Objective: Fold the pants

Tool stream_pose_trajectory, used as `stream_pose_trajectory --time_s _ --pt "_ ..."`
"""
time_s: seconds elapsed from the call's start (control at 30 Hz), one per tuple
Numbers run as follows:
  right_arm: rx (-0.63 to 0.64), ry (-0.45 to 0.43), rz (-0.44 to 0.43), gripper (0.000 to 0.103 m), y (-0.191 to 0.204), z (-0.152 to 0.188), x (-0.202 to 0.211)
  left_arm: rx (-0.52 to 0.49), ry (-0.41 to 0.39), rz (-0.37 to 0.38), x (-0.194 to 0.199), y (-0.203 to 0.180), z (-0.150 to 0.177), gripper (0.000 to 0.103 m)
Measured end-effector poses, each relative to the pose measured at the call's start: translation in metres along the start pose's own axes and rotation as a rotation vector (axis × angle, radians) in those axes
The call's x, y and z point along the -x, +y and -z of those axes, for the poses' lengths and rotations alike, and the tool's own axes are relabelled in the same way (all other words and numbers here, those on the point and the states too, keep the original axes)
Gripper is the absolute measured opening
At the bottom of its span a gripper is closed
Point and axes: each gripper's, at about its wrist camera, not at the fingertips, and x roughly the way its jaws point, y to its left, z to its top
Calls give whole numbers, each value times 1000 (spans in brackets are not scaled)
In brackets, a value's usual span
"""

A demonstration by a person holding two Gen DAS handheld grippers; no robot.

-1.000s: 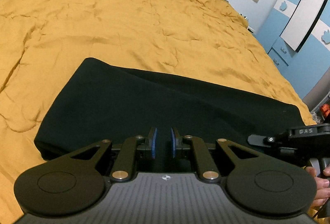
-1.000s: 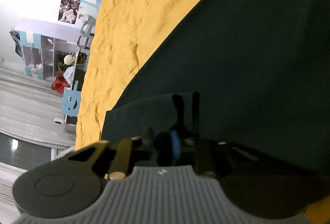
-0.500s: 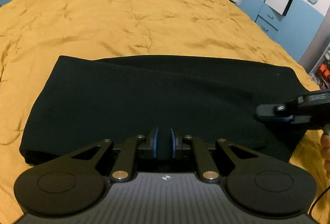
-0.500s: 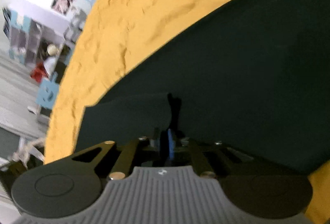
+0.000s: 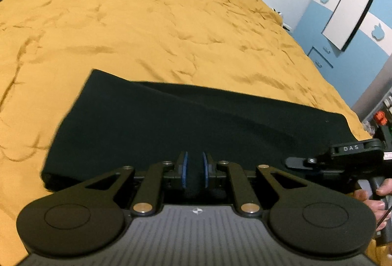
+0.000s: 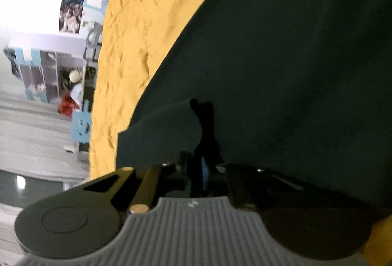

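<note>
Everywhere rumpled mustard bedspread (image 5: 156,21), blue cabinets (image 5: 325,28)

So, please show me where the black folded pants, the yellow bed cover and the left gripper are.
black folded pants (image 5: 196,124): left wrist view, middle of the cloth.
yellow bed cover (image 5: 147,21): left wrist view, bare wrinkled part.
left gripper (image 5: 195,171): left wrist view, between its blue fingertips.

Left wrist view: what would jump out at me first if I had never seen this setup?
Probably the black pants, folded into a long dark slab across a rumpled mustard-yellow bedspread that fills most of the picture. Next, the left gripper at the bottom edge, its blue-padded fingers pinching the pants' near edge. At the right edge, the right gripper reaches in, held by a hand.
</note>
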Motion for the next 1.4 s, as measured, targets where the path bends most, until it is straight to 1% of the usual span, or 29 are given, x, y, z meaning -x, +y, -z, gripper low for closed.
stream_pose_trajectory --time_s 0.07,0.13,0.3,0.43,0.5,0.57,0.63,0.7,0.73,0.8,0.9,1.0,1.1,1.17,1.27,1.3,1.37,1.4 --pt "42 -26 5 0 13 2 8 3 -28 -17 8 6 -1 14" --pt "105 -40 -2 0 36 1 17 13 -47 -42 17 12 -4 14" --pt "299 -50 7 0 126 -12 42 51 -100 -108 44 32 -13 14" --pt "424 -82 28 0 186 -32 81 61 -137 -134 57 42 -24 13" --pt "455 -101 37 0 206 -45 106 65 -151 -136 59 44 -27 13" --pt "474 -121 54 0 216 -56 130 67 -156 -130 58 43 -30 13" --pt "483 -149 87 0 213 -71 161 54 -147 -120 52 39 -32 12" --pt "479 -169 128 0 199 -85 187 31 -130 -108 42 32 -33 11" --pt "466 -181 155 0 189 -93 196 21 -119 -100 35 29 -32 11" --pt "431 -193 204 0 157 -107 213 8 -95 -74 21 22 -32 8" --pt "366 -198 281 0 108 -131 214 6 -65 -32 1 14 -31 8" --pt "318 -192 339 0 60 -144 204 -18 -28 -40 -18 5 -29 8" --pt "304 -193 404 0 31 -151 182 -32 -3 -60 -30 1 -27 8" --pt "316 -193 438 0 22 -152 174 -33 3 -70 -32 2 -24 8" --pt "378 -199 448 0 29 -145 171 -37 5 -76 -32 2 -27 8" --pt "384 -203 427 0 34 -146 172 -39 1 -77 -31 3 -30 8" --pt "399 -217 322 0 44 -141 197 -43 -9 -74 -29 1 -33 8" --pt "409 -225 289 0 52 -143 206 -49 -10 -73 -27 1 -36 8"
